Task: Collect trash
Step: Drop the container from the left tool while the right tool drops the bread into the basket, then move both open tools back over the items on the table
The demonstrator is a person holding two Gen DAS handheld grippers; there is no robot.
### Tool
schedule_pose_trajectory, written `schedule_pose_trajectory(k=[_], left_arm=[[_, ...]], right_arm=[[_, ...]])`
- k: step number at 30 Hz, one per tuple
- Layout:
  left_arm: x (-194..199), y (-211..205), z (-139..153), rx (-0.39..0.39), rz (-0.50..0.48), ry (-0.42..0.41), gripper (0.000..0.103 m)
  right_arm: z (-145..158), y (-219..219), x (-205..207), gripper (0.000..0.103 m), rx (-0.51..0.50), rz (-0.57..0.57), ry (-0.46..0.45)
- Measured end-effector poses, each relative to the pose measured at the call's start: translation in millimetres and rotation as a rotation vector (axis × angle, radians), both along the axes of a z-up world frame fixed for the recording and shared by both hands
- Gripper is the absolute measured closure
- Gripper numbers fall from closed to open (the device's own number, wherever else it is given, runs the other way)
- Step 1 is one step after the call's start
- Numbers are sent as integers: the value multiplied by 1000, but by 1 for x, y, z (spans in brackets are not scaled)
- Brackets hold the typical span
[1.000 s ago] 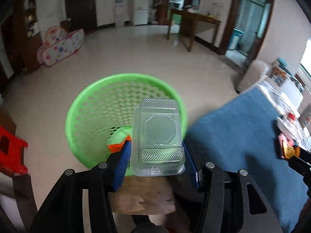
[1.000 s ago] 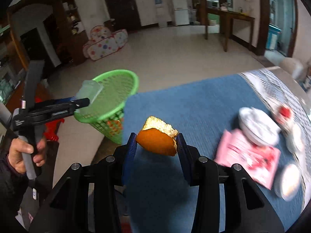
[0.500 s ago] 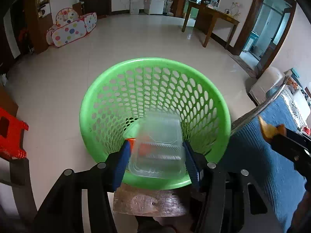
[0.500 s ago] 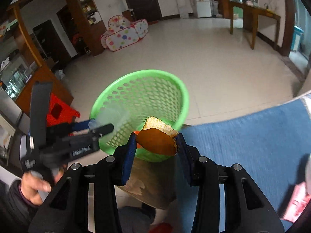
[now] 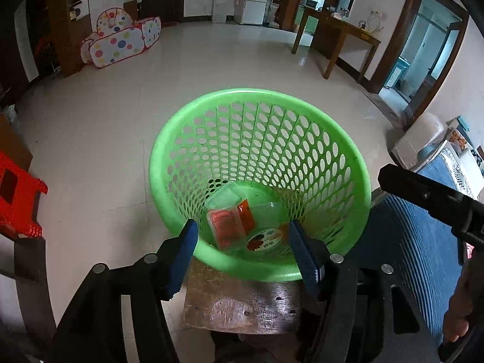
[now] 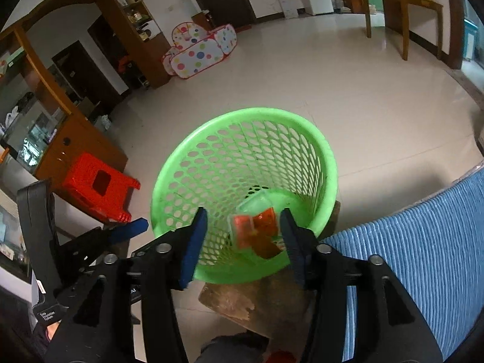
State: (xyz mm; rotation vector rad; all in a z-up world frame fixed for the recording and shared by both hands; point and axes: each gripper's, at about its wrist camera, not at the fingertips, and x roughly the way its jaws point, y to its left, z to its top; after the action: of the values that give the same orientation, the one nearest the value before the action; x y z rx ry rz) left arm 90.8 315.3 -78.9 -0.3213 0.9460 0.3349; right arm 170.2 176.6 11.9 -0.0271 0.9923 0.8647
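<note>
While both hand-held grippers [image 5: 242,248] [image 6: 243,239] open empty, trash [image 5: 227,230] lies in the green basket [image 5: 302,112].

The basket [image 5: 348,163] sits on a wooden block [image 5: 239,302], left of the table [image 5: 423,257]; a container [image 5: 225,227] lies inside.

No legible text found. A round lid [image 5: 264,240] in the green basket [image 5: 357,181] carries a printed label with a fruit picture; its lettering is too small to read. White print on the left gripper's black body [image 6: 48,314], seen in the right wrist view, is blurred and unreadable.
</note>
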Motion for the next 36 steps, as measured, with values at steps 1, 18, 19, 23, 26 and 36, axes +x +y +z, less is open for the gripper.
schedule_pose_trajectory(k=[1,18,19,23,26,36], left_arm=[[-2,-2,1,1,-1,-3,43],[-21,-110,43,-9,-179,-106,33],[-20,-118,44,-11,-194,-108,33],[-15,-159,45,-27,-270,-110,33],[-10,-187,46,-32,-322,-110,33],[17,-267,43,-43,-470,-94,33]], right_arm=[[3,-3,-3,49,3,2,-6],[20,-156,-67,34,-138,-164,-193],[19,-168,-70,34,-155,-180,-206],[15,-221,-76,30,-215,-261,-237],[14,-261,-78,27,-261,-328,-257],[5,-357,-63,22,-308,-486,-231]])
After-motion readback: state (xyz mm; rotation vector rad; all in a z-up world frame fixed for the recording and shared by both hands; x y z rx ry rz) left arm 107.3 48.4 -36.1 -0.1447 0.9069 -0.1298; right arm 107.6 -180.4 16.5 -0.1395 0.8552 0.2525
